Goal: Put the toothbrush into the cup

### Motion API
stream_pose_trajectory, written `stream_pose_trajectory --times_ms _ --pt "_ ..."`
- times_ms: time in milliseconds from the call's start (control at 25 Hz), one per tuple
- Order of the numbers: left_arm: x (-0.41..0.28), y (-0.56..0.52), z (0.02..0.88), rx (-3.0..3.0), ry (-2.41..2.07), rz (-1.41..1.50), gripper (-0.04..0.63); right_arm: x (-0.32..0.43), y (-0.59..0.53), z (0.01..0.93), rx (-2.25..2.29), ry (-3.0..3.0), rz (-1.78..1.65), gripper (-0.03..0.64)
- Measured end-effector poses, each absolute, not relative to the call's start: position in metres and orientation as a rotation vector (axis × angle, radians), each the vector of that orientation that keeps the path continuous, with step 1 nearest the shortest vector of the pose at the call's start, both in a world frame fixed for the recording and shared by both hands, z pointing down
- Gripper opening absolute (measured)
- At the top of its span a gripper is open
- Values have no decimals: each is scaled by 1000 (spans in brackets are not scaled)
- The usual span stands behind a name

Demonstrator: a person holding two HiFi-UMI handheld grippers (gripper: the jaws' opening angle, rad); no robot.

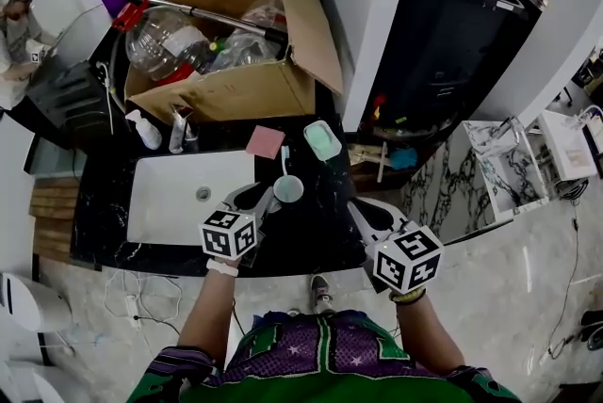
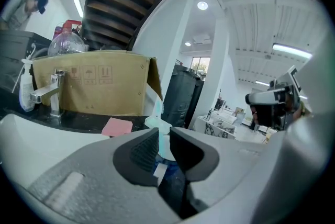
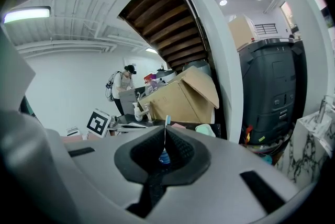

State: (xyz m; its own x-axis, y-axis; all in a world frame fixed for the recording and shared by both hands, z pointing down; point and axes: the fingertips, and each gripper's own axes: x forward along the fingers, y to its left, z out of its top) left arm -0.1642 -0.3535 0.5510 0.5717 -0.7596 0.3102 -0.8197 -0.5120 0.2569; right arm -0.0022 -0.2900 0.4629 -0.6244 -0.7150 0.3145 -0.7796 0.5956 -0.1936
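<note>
The toothbrush [image 1: 285,161] stands in the cup [image 1: 288,190], its thin pale handle leaning toward 12 o'clock over the round rim. The cup sits on the glossy black veined table [image 1: 320,227], near the front edge.

The left claw [image 1: 268,197] lies just at 8 o'clock of the cup. In the left gripper view, the left claw [image 2: 164,134] is released to a narrow gap. Its ribbed dark pads stand apart, and the pale cup shows through the slit with the toothbrush [image 2: 157,108] rising above. I cannot tell whether a pad touches the cup wall.

The right claw [image 1: 358,206] hangs at 4 o'clock of the cup, apart from it and near the table's right corner. In the right gripper view, the right claw [image 3: 166,131] is clenched on nothing, and the blue brush head [image 3: 166,119] peeks over the seam.

A smooth white rectangular sink [image 1: 170,194] lies at 9 o'clock of the cup. A flat pink square pad [image 1: 266,142] lies at 11 o'clock and a rounded mint dish [image 1: 322,139] at 1 o'clock. Bare table separates them. An open cardboard box [image 1: 226,90] holding clear plastic bottles closes off the back at 12 o'clock.
</note>
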Motion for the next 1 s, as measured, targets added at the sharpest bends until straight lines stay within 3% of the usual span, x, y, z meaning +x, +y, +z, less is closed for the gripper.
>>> stream_pose_trajectory --times_ms 1000 --pt "-212 -247 458 2607 -1329 105 66 -25 -205 421 1382 -2628 368 5"
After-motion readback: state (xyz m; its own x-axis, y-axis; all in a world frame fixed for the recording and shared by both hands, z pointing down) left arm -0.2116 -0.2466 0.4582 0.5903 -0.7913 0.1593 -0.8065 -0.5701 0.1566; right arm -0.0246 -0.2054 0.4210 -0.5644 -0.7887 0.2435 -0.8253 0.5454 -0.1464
